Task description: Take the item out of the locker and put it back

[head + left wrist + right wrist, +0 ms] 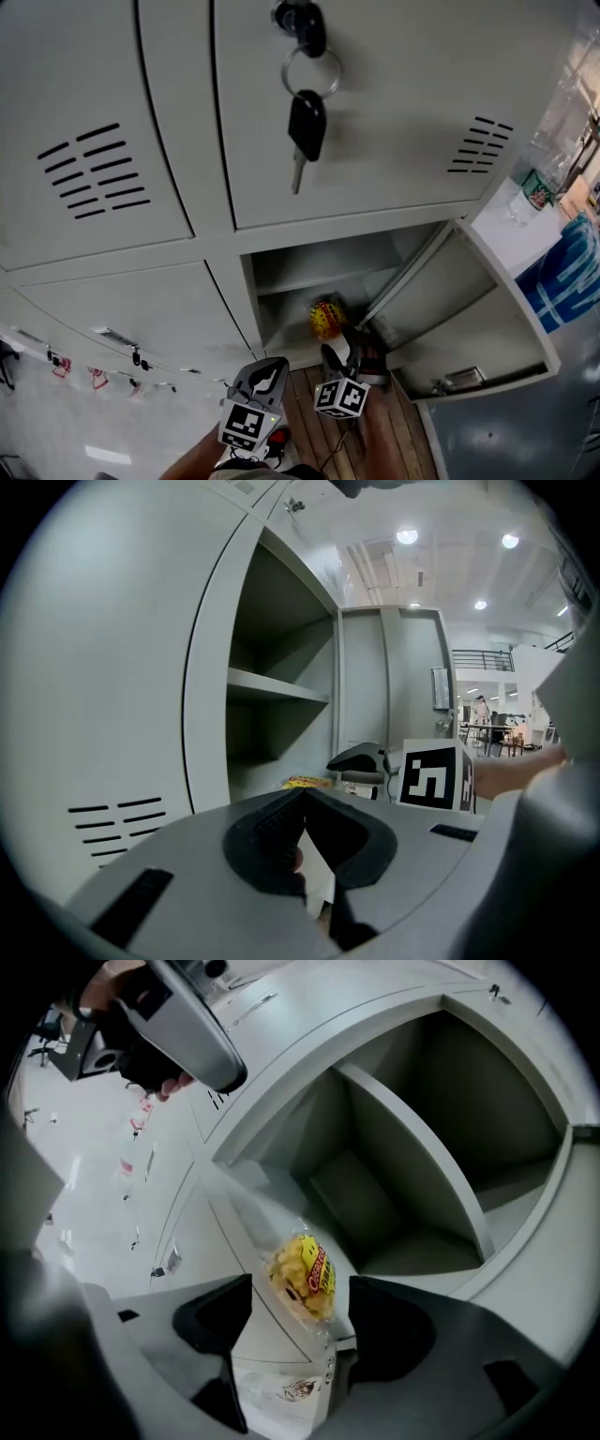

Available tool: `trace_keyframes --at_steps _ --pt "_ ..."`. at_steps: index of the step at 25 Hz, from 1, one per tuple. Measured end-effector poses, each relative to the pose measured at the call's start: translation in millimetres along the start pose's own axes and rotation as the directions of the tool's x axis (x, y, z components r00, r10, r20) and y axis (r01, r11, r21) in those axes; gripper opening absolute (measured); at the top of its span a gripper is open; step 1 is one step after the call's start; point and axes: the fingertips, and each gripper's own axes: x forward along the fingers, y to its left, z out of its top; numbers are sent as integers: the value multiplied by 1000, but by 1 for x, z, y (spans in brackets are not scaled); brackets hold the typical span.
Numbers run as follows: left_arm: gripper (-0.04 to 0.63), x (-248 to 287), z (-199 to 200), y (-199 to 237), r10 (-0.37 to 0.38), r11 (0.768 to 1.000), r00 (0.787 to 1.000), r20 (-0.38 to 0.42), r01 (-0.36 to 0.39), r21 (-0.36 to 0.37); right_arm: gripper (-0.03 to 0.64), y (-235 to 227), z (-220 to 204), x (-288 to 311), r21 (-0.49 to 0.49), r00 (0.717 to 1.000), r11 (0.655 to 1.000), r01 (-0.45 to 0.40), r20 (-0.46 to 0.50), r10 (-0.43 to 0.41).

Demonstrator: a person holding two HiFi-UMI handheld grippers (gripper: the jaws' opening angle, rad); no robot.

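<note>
Jaws of right gripper [300, 1288] are spread wide. The yellow snack bag [305, 1274] is seen between them, clear of both pads, not gripped. It is laid at the front lip of the open lower locker compartment [309, 272], long axis roughly along the jaws' reach, slightly skewed. Left gripper [302, 797] is held outside the locker, jaws closed tip to tip, nothing seen held. Right is clearly nearer. Judged: a straight close for take-out, or a straight pull-back if already returned. Sideways drift would likely snag the bag.
</note>
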Motion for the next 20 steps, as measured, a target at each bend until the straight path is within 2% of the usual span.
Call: trace_keyframes --at_steps 9,20 --pt "23 -5 -3 13 31 999 999 -9 -31 -9 310 8 1 23 -54 998 997 -51 -38 49" --pt "22 -7 -6 14 36 999 999 -10 -37 -12 191 8 1 18 -96 999 995 -11 -44 7"
